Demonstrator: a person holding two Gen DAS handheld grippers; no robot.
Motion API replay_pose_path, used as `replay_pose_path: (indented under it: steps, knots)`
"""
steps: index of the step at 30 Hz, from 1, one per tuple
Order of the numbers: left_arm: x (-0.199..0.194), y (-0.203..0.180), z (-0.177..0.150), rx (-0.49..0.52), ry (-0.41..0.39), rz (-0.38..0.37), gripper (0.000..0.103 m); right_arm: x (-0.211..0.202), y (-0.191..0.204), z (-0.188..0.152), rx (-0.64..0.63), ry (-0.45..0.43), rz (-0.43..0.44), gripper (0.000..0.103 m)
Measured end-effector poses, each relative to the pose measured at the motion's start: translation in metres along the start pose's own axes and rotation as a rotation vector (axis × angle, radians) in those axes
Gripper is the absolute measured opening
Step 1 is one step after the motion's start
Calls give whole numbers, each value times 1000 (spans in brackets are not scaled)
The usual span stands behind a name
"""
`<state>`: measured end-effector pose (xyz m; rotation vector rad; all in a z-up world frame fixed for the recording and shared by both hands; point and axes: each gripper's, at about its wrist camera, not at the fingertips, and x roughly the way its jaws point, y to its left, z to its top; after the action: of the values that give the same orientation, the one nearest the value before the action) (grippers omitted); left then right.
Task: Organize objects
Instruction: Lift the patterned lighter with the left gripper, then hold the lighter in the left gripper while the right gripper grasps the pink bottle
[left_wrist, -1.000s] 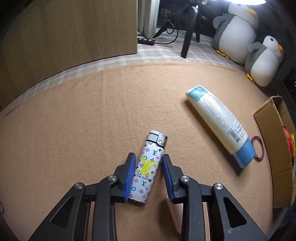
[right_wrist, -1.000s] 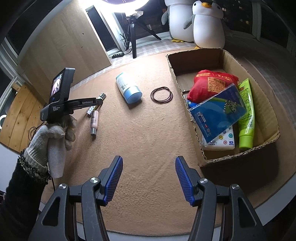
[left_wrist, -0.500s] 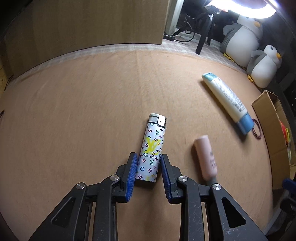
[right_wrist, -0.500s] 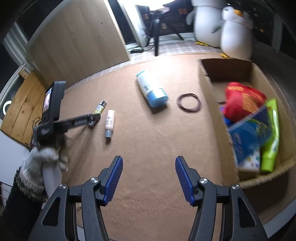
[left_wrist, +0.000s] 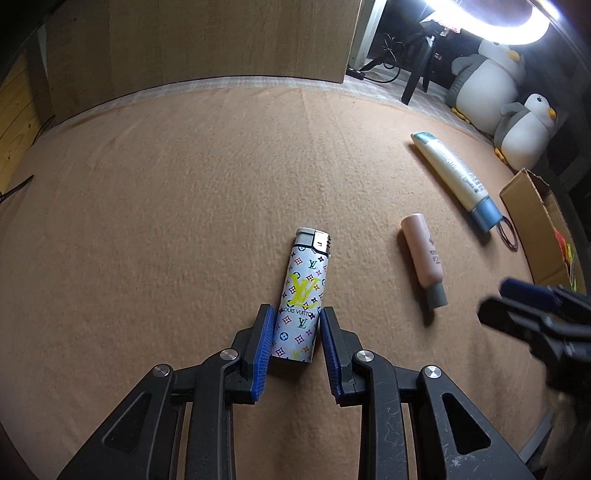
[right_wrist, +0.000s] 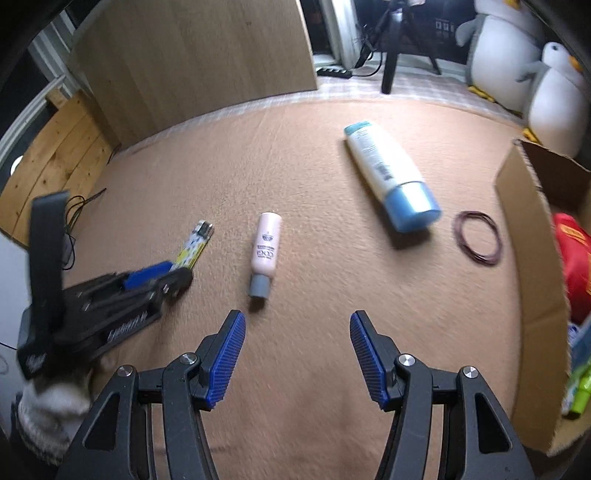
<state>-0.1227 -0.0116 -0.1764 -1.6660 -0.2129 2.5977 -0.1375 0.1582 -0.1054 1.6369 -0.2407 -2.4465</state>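
Black tool (left_wrist: 295, 343) with ribbed blue pads (left_wrist: 263, 350).

Cardboard box (right_wrist: 532, 295) cut off at right edge, its contents half hidden, left gripper (right_wrist: 162, 275) motion-blurred, lighter (right_wrist: 194, 243) partly hidden behind it

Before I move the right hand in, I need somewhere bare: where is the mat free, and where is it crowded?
Free: the wide stretch between the lighter and the wooden panel, and the patch before the right gripper. Crowded: from the pink bottle past the white tube and hair ties to the cardboard box.
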Motion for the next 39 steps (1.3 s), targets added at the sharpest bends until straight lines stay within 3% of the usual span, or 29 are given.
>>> replay_pose_path:
  steps: [3, 7, 20, 24, 30, 35, 39]
  knots:
    - [0, 2, -1, 2, 1, -6, 31, 10, 2, 10, 6, 13, 2, 55]
    - [1, 3, 3, 2, 0, -11, 47, 22, 5, 23, 8, 27, -5, 55]
    - [-1, 11, 1, 13, 15, -46, 51, 48, 23, 34, -32, 62, -10, 55]
    - [0, 9, 2, 25, 27, -51, 60, 53, 25, 37, -45, 66, -17, 55]
    - [4, 5, 7, 52, 27, -34, 60, 57, 29, 39, -73, 69, -35, 54]
    - [8, -2, 11, 88, 28, -13, 57, 60, 33, 40, -109, 68, -54, 41]
    - [9, -2, 14, 106, 21, 7, 39, 60, 34, 40, -141, 69, -59, 27]
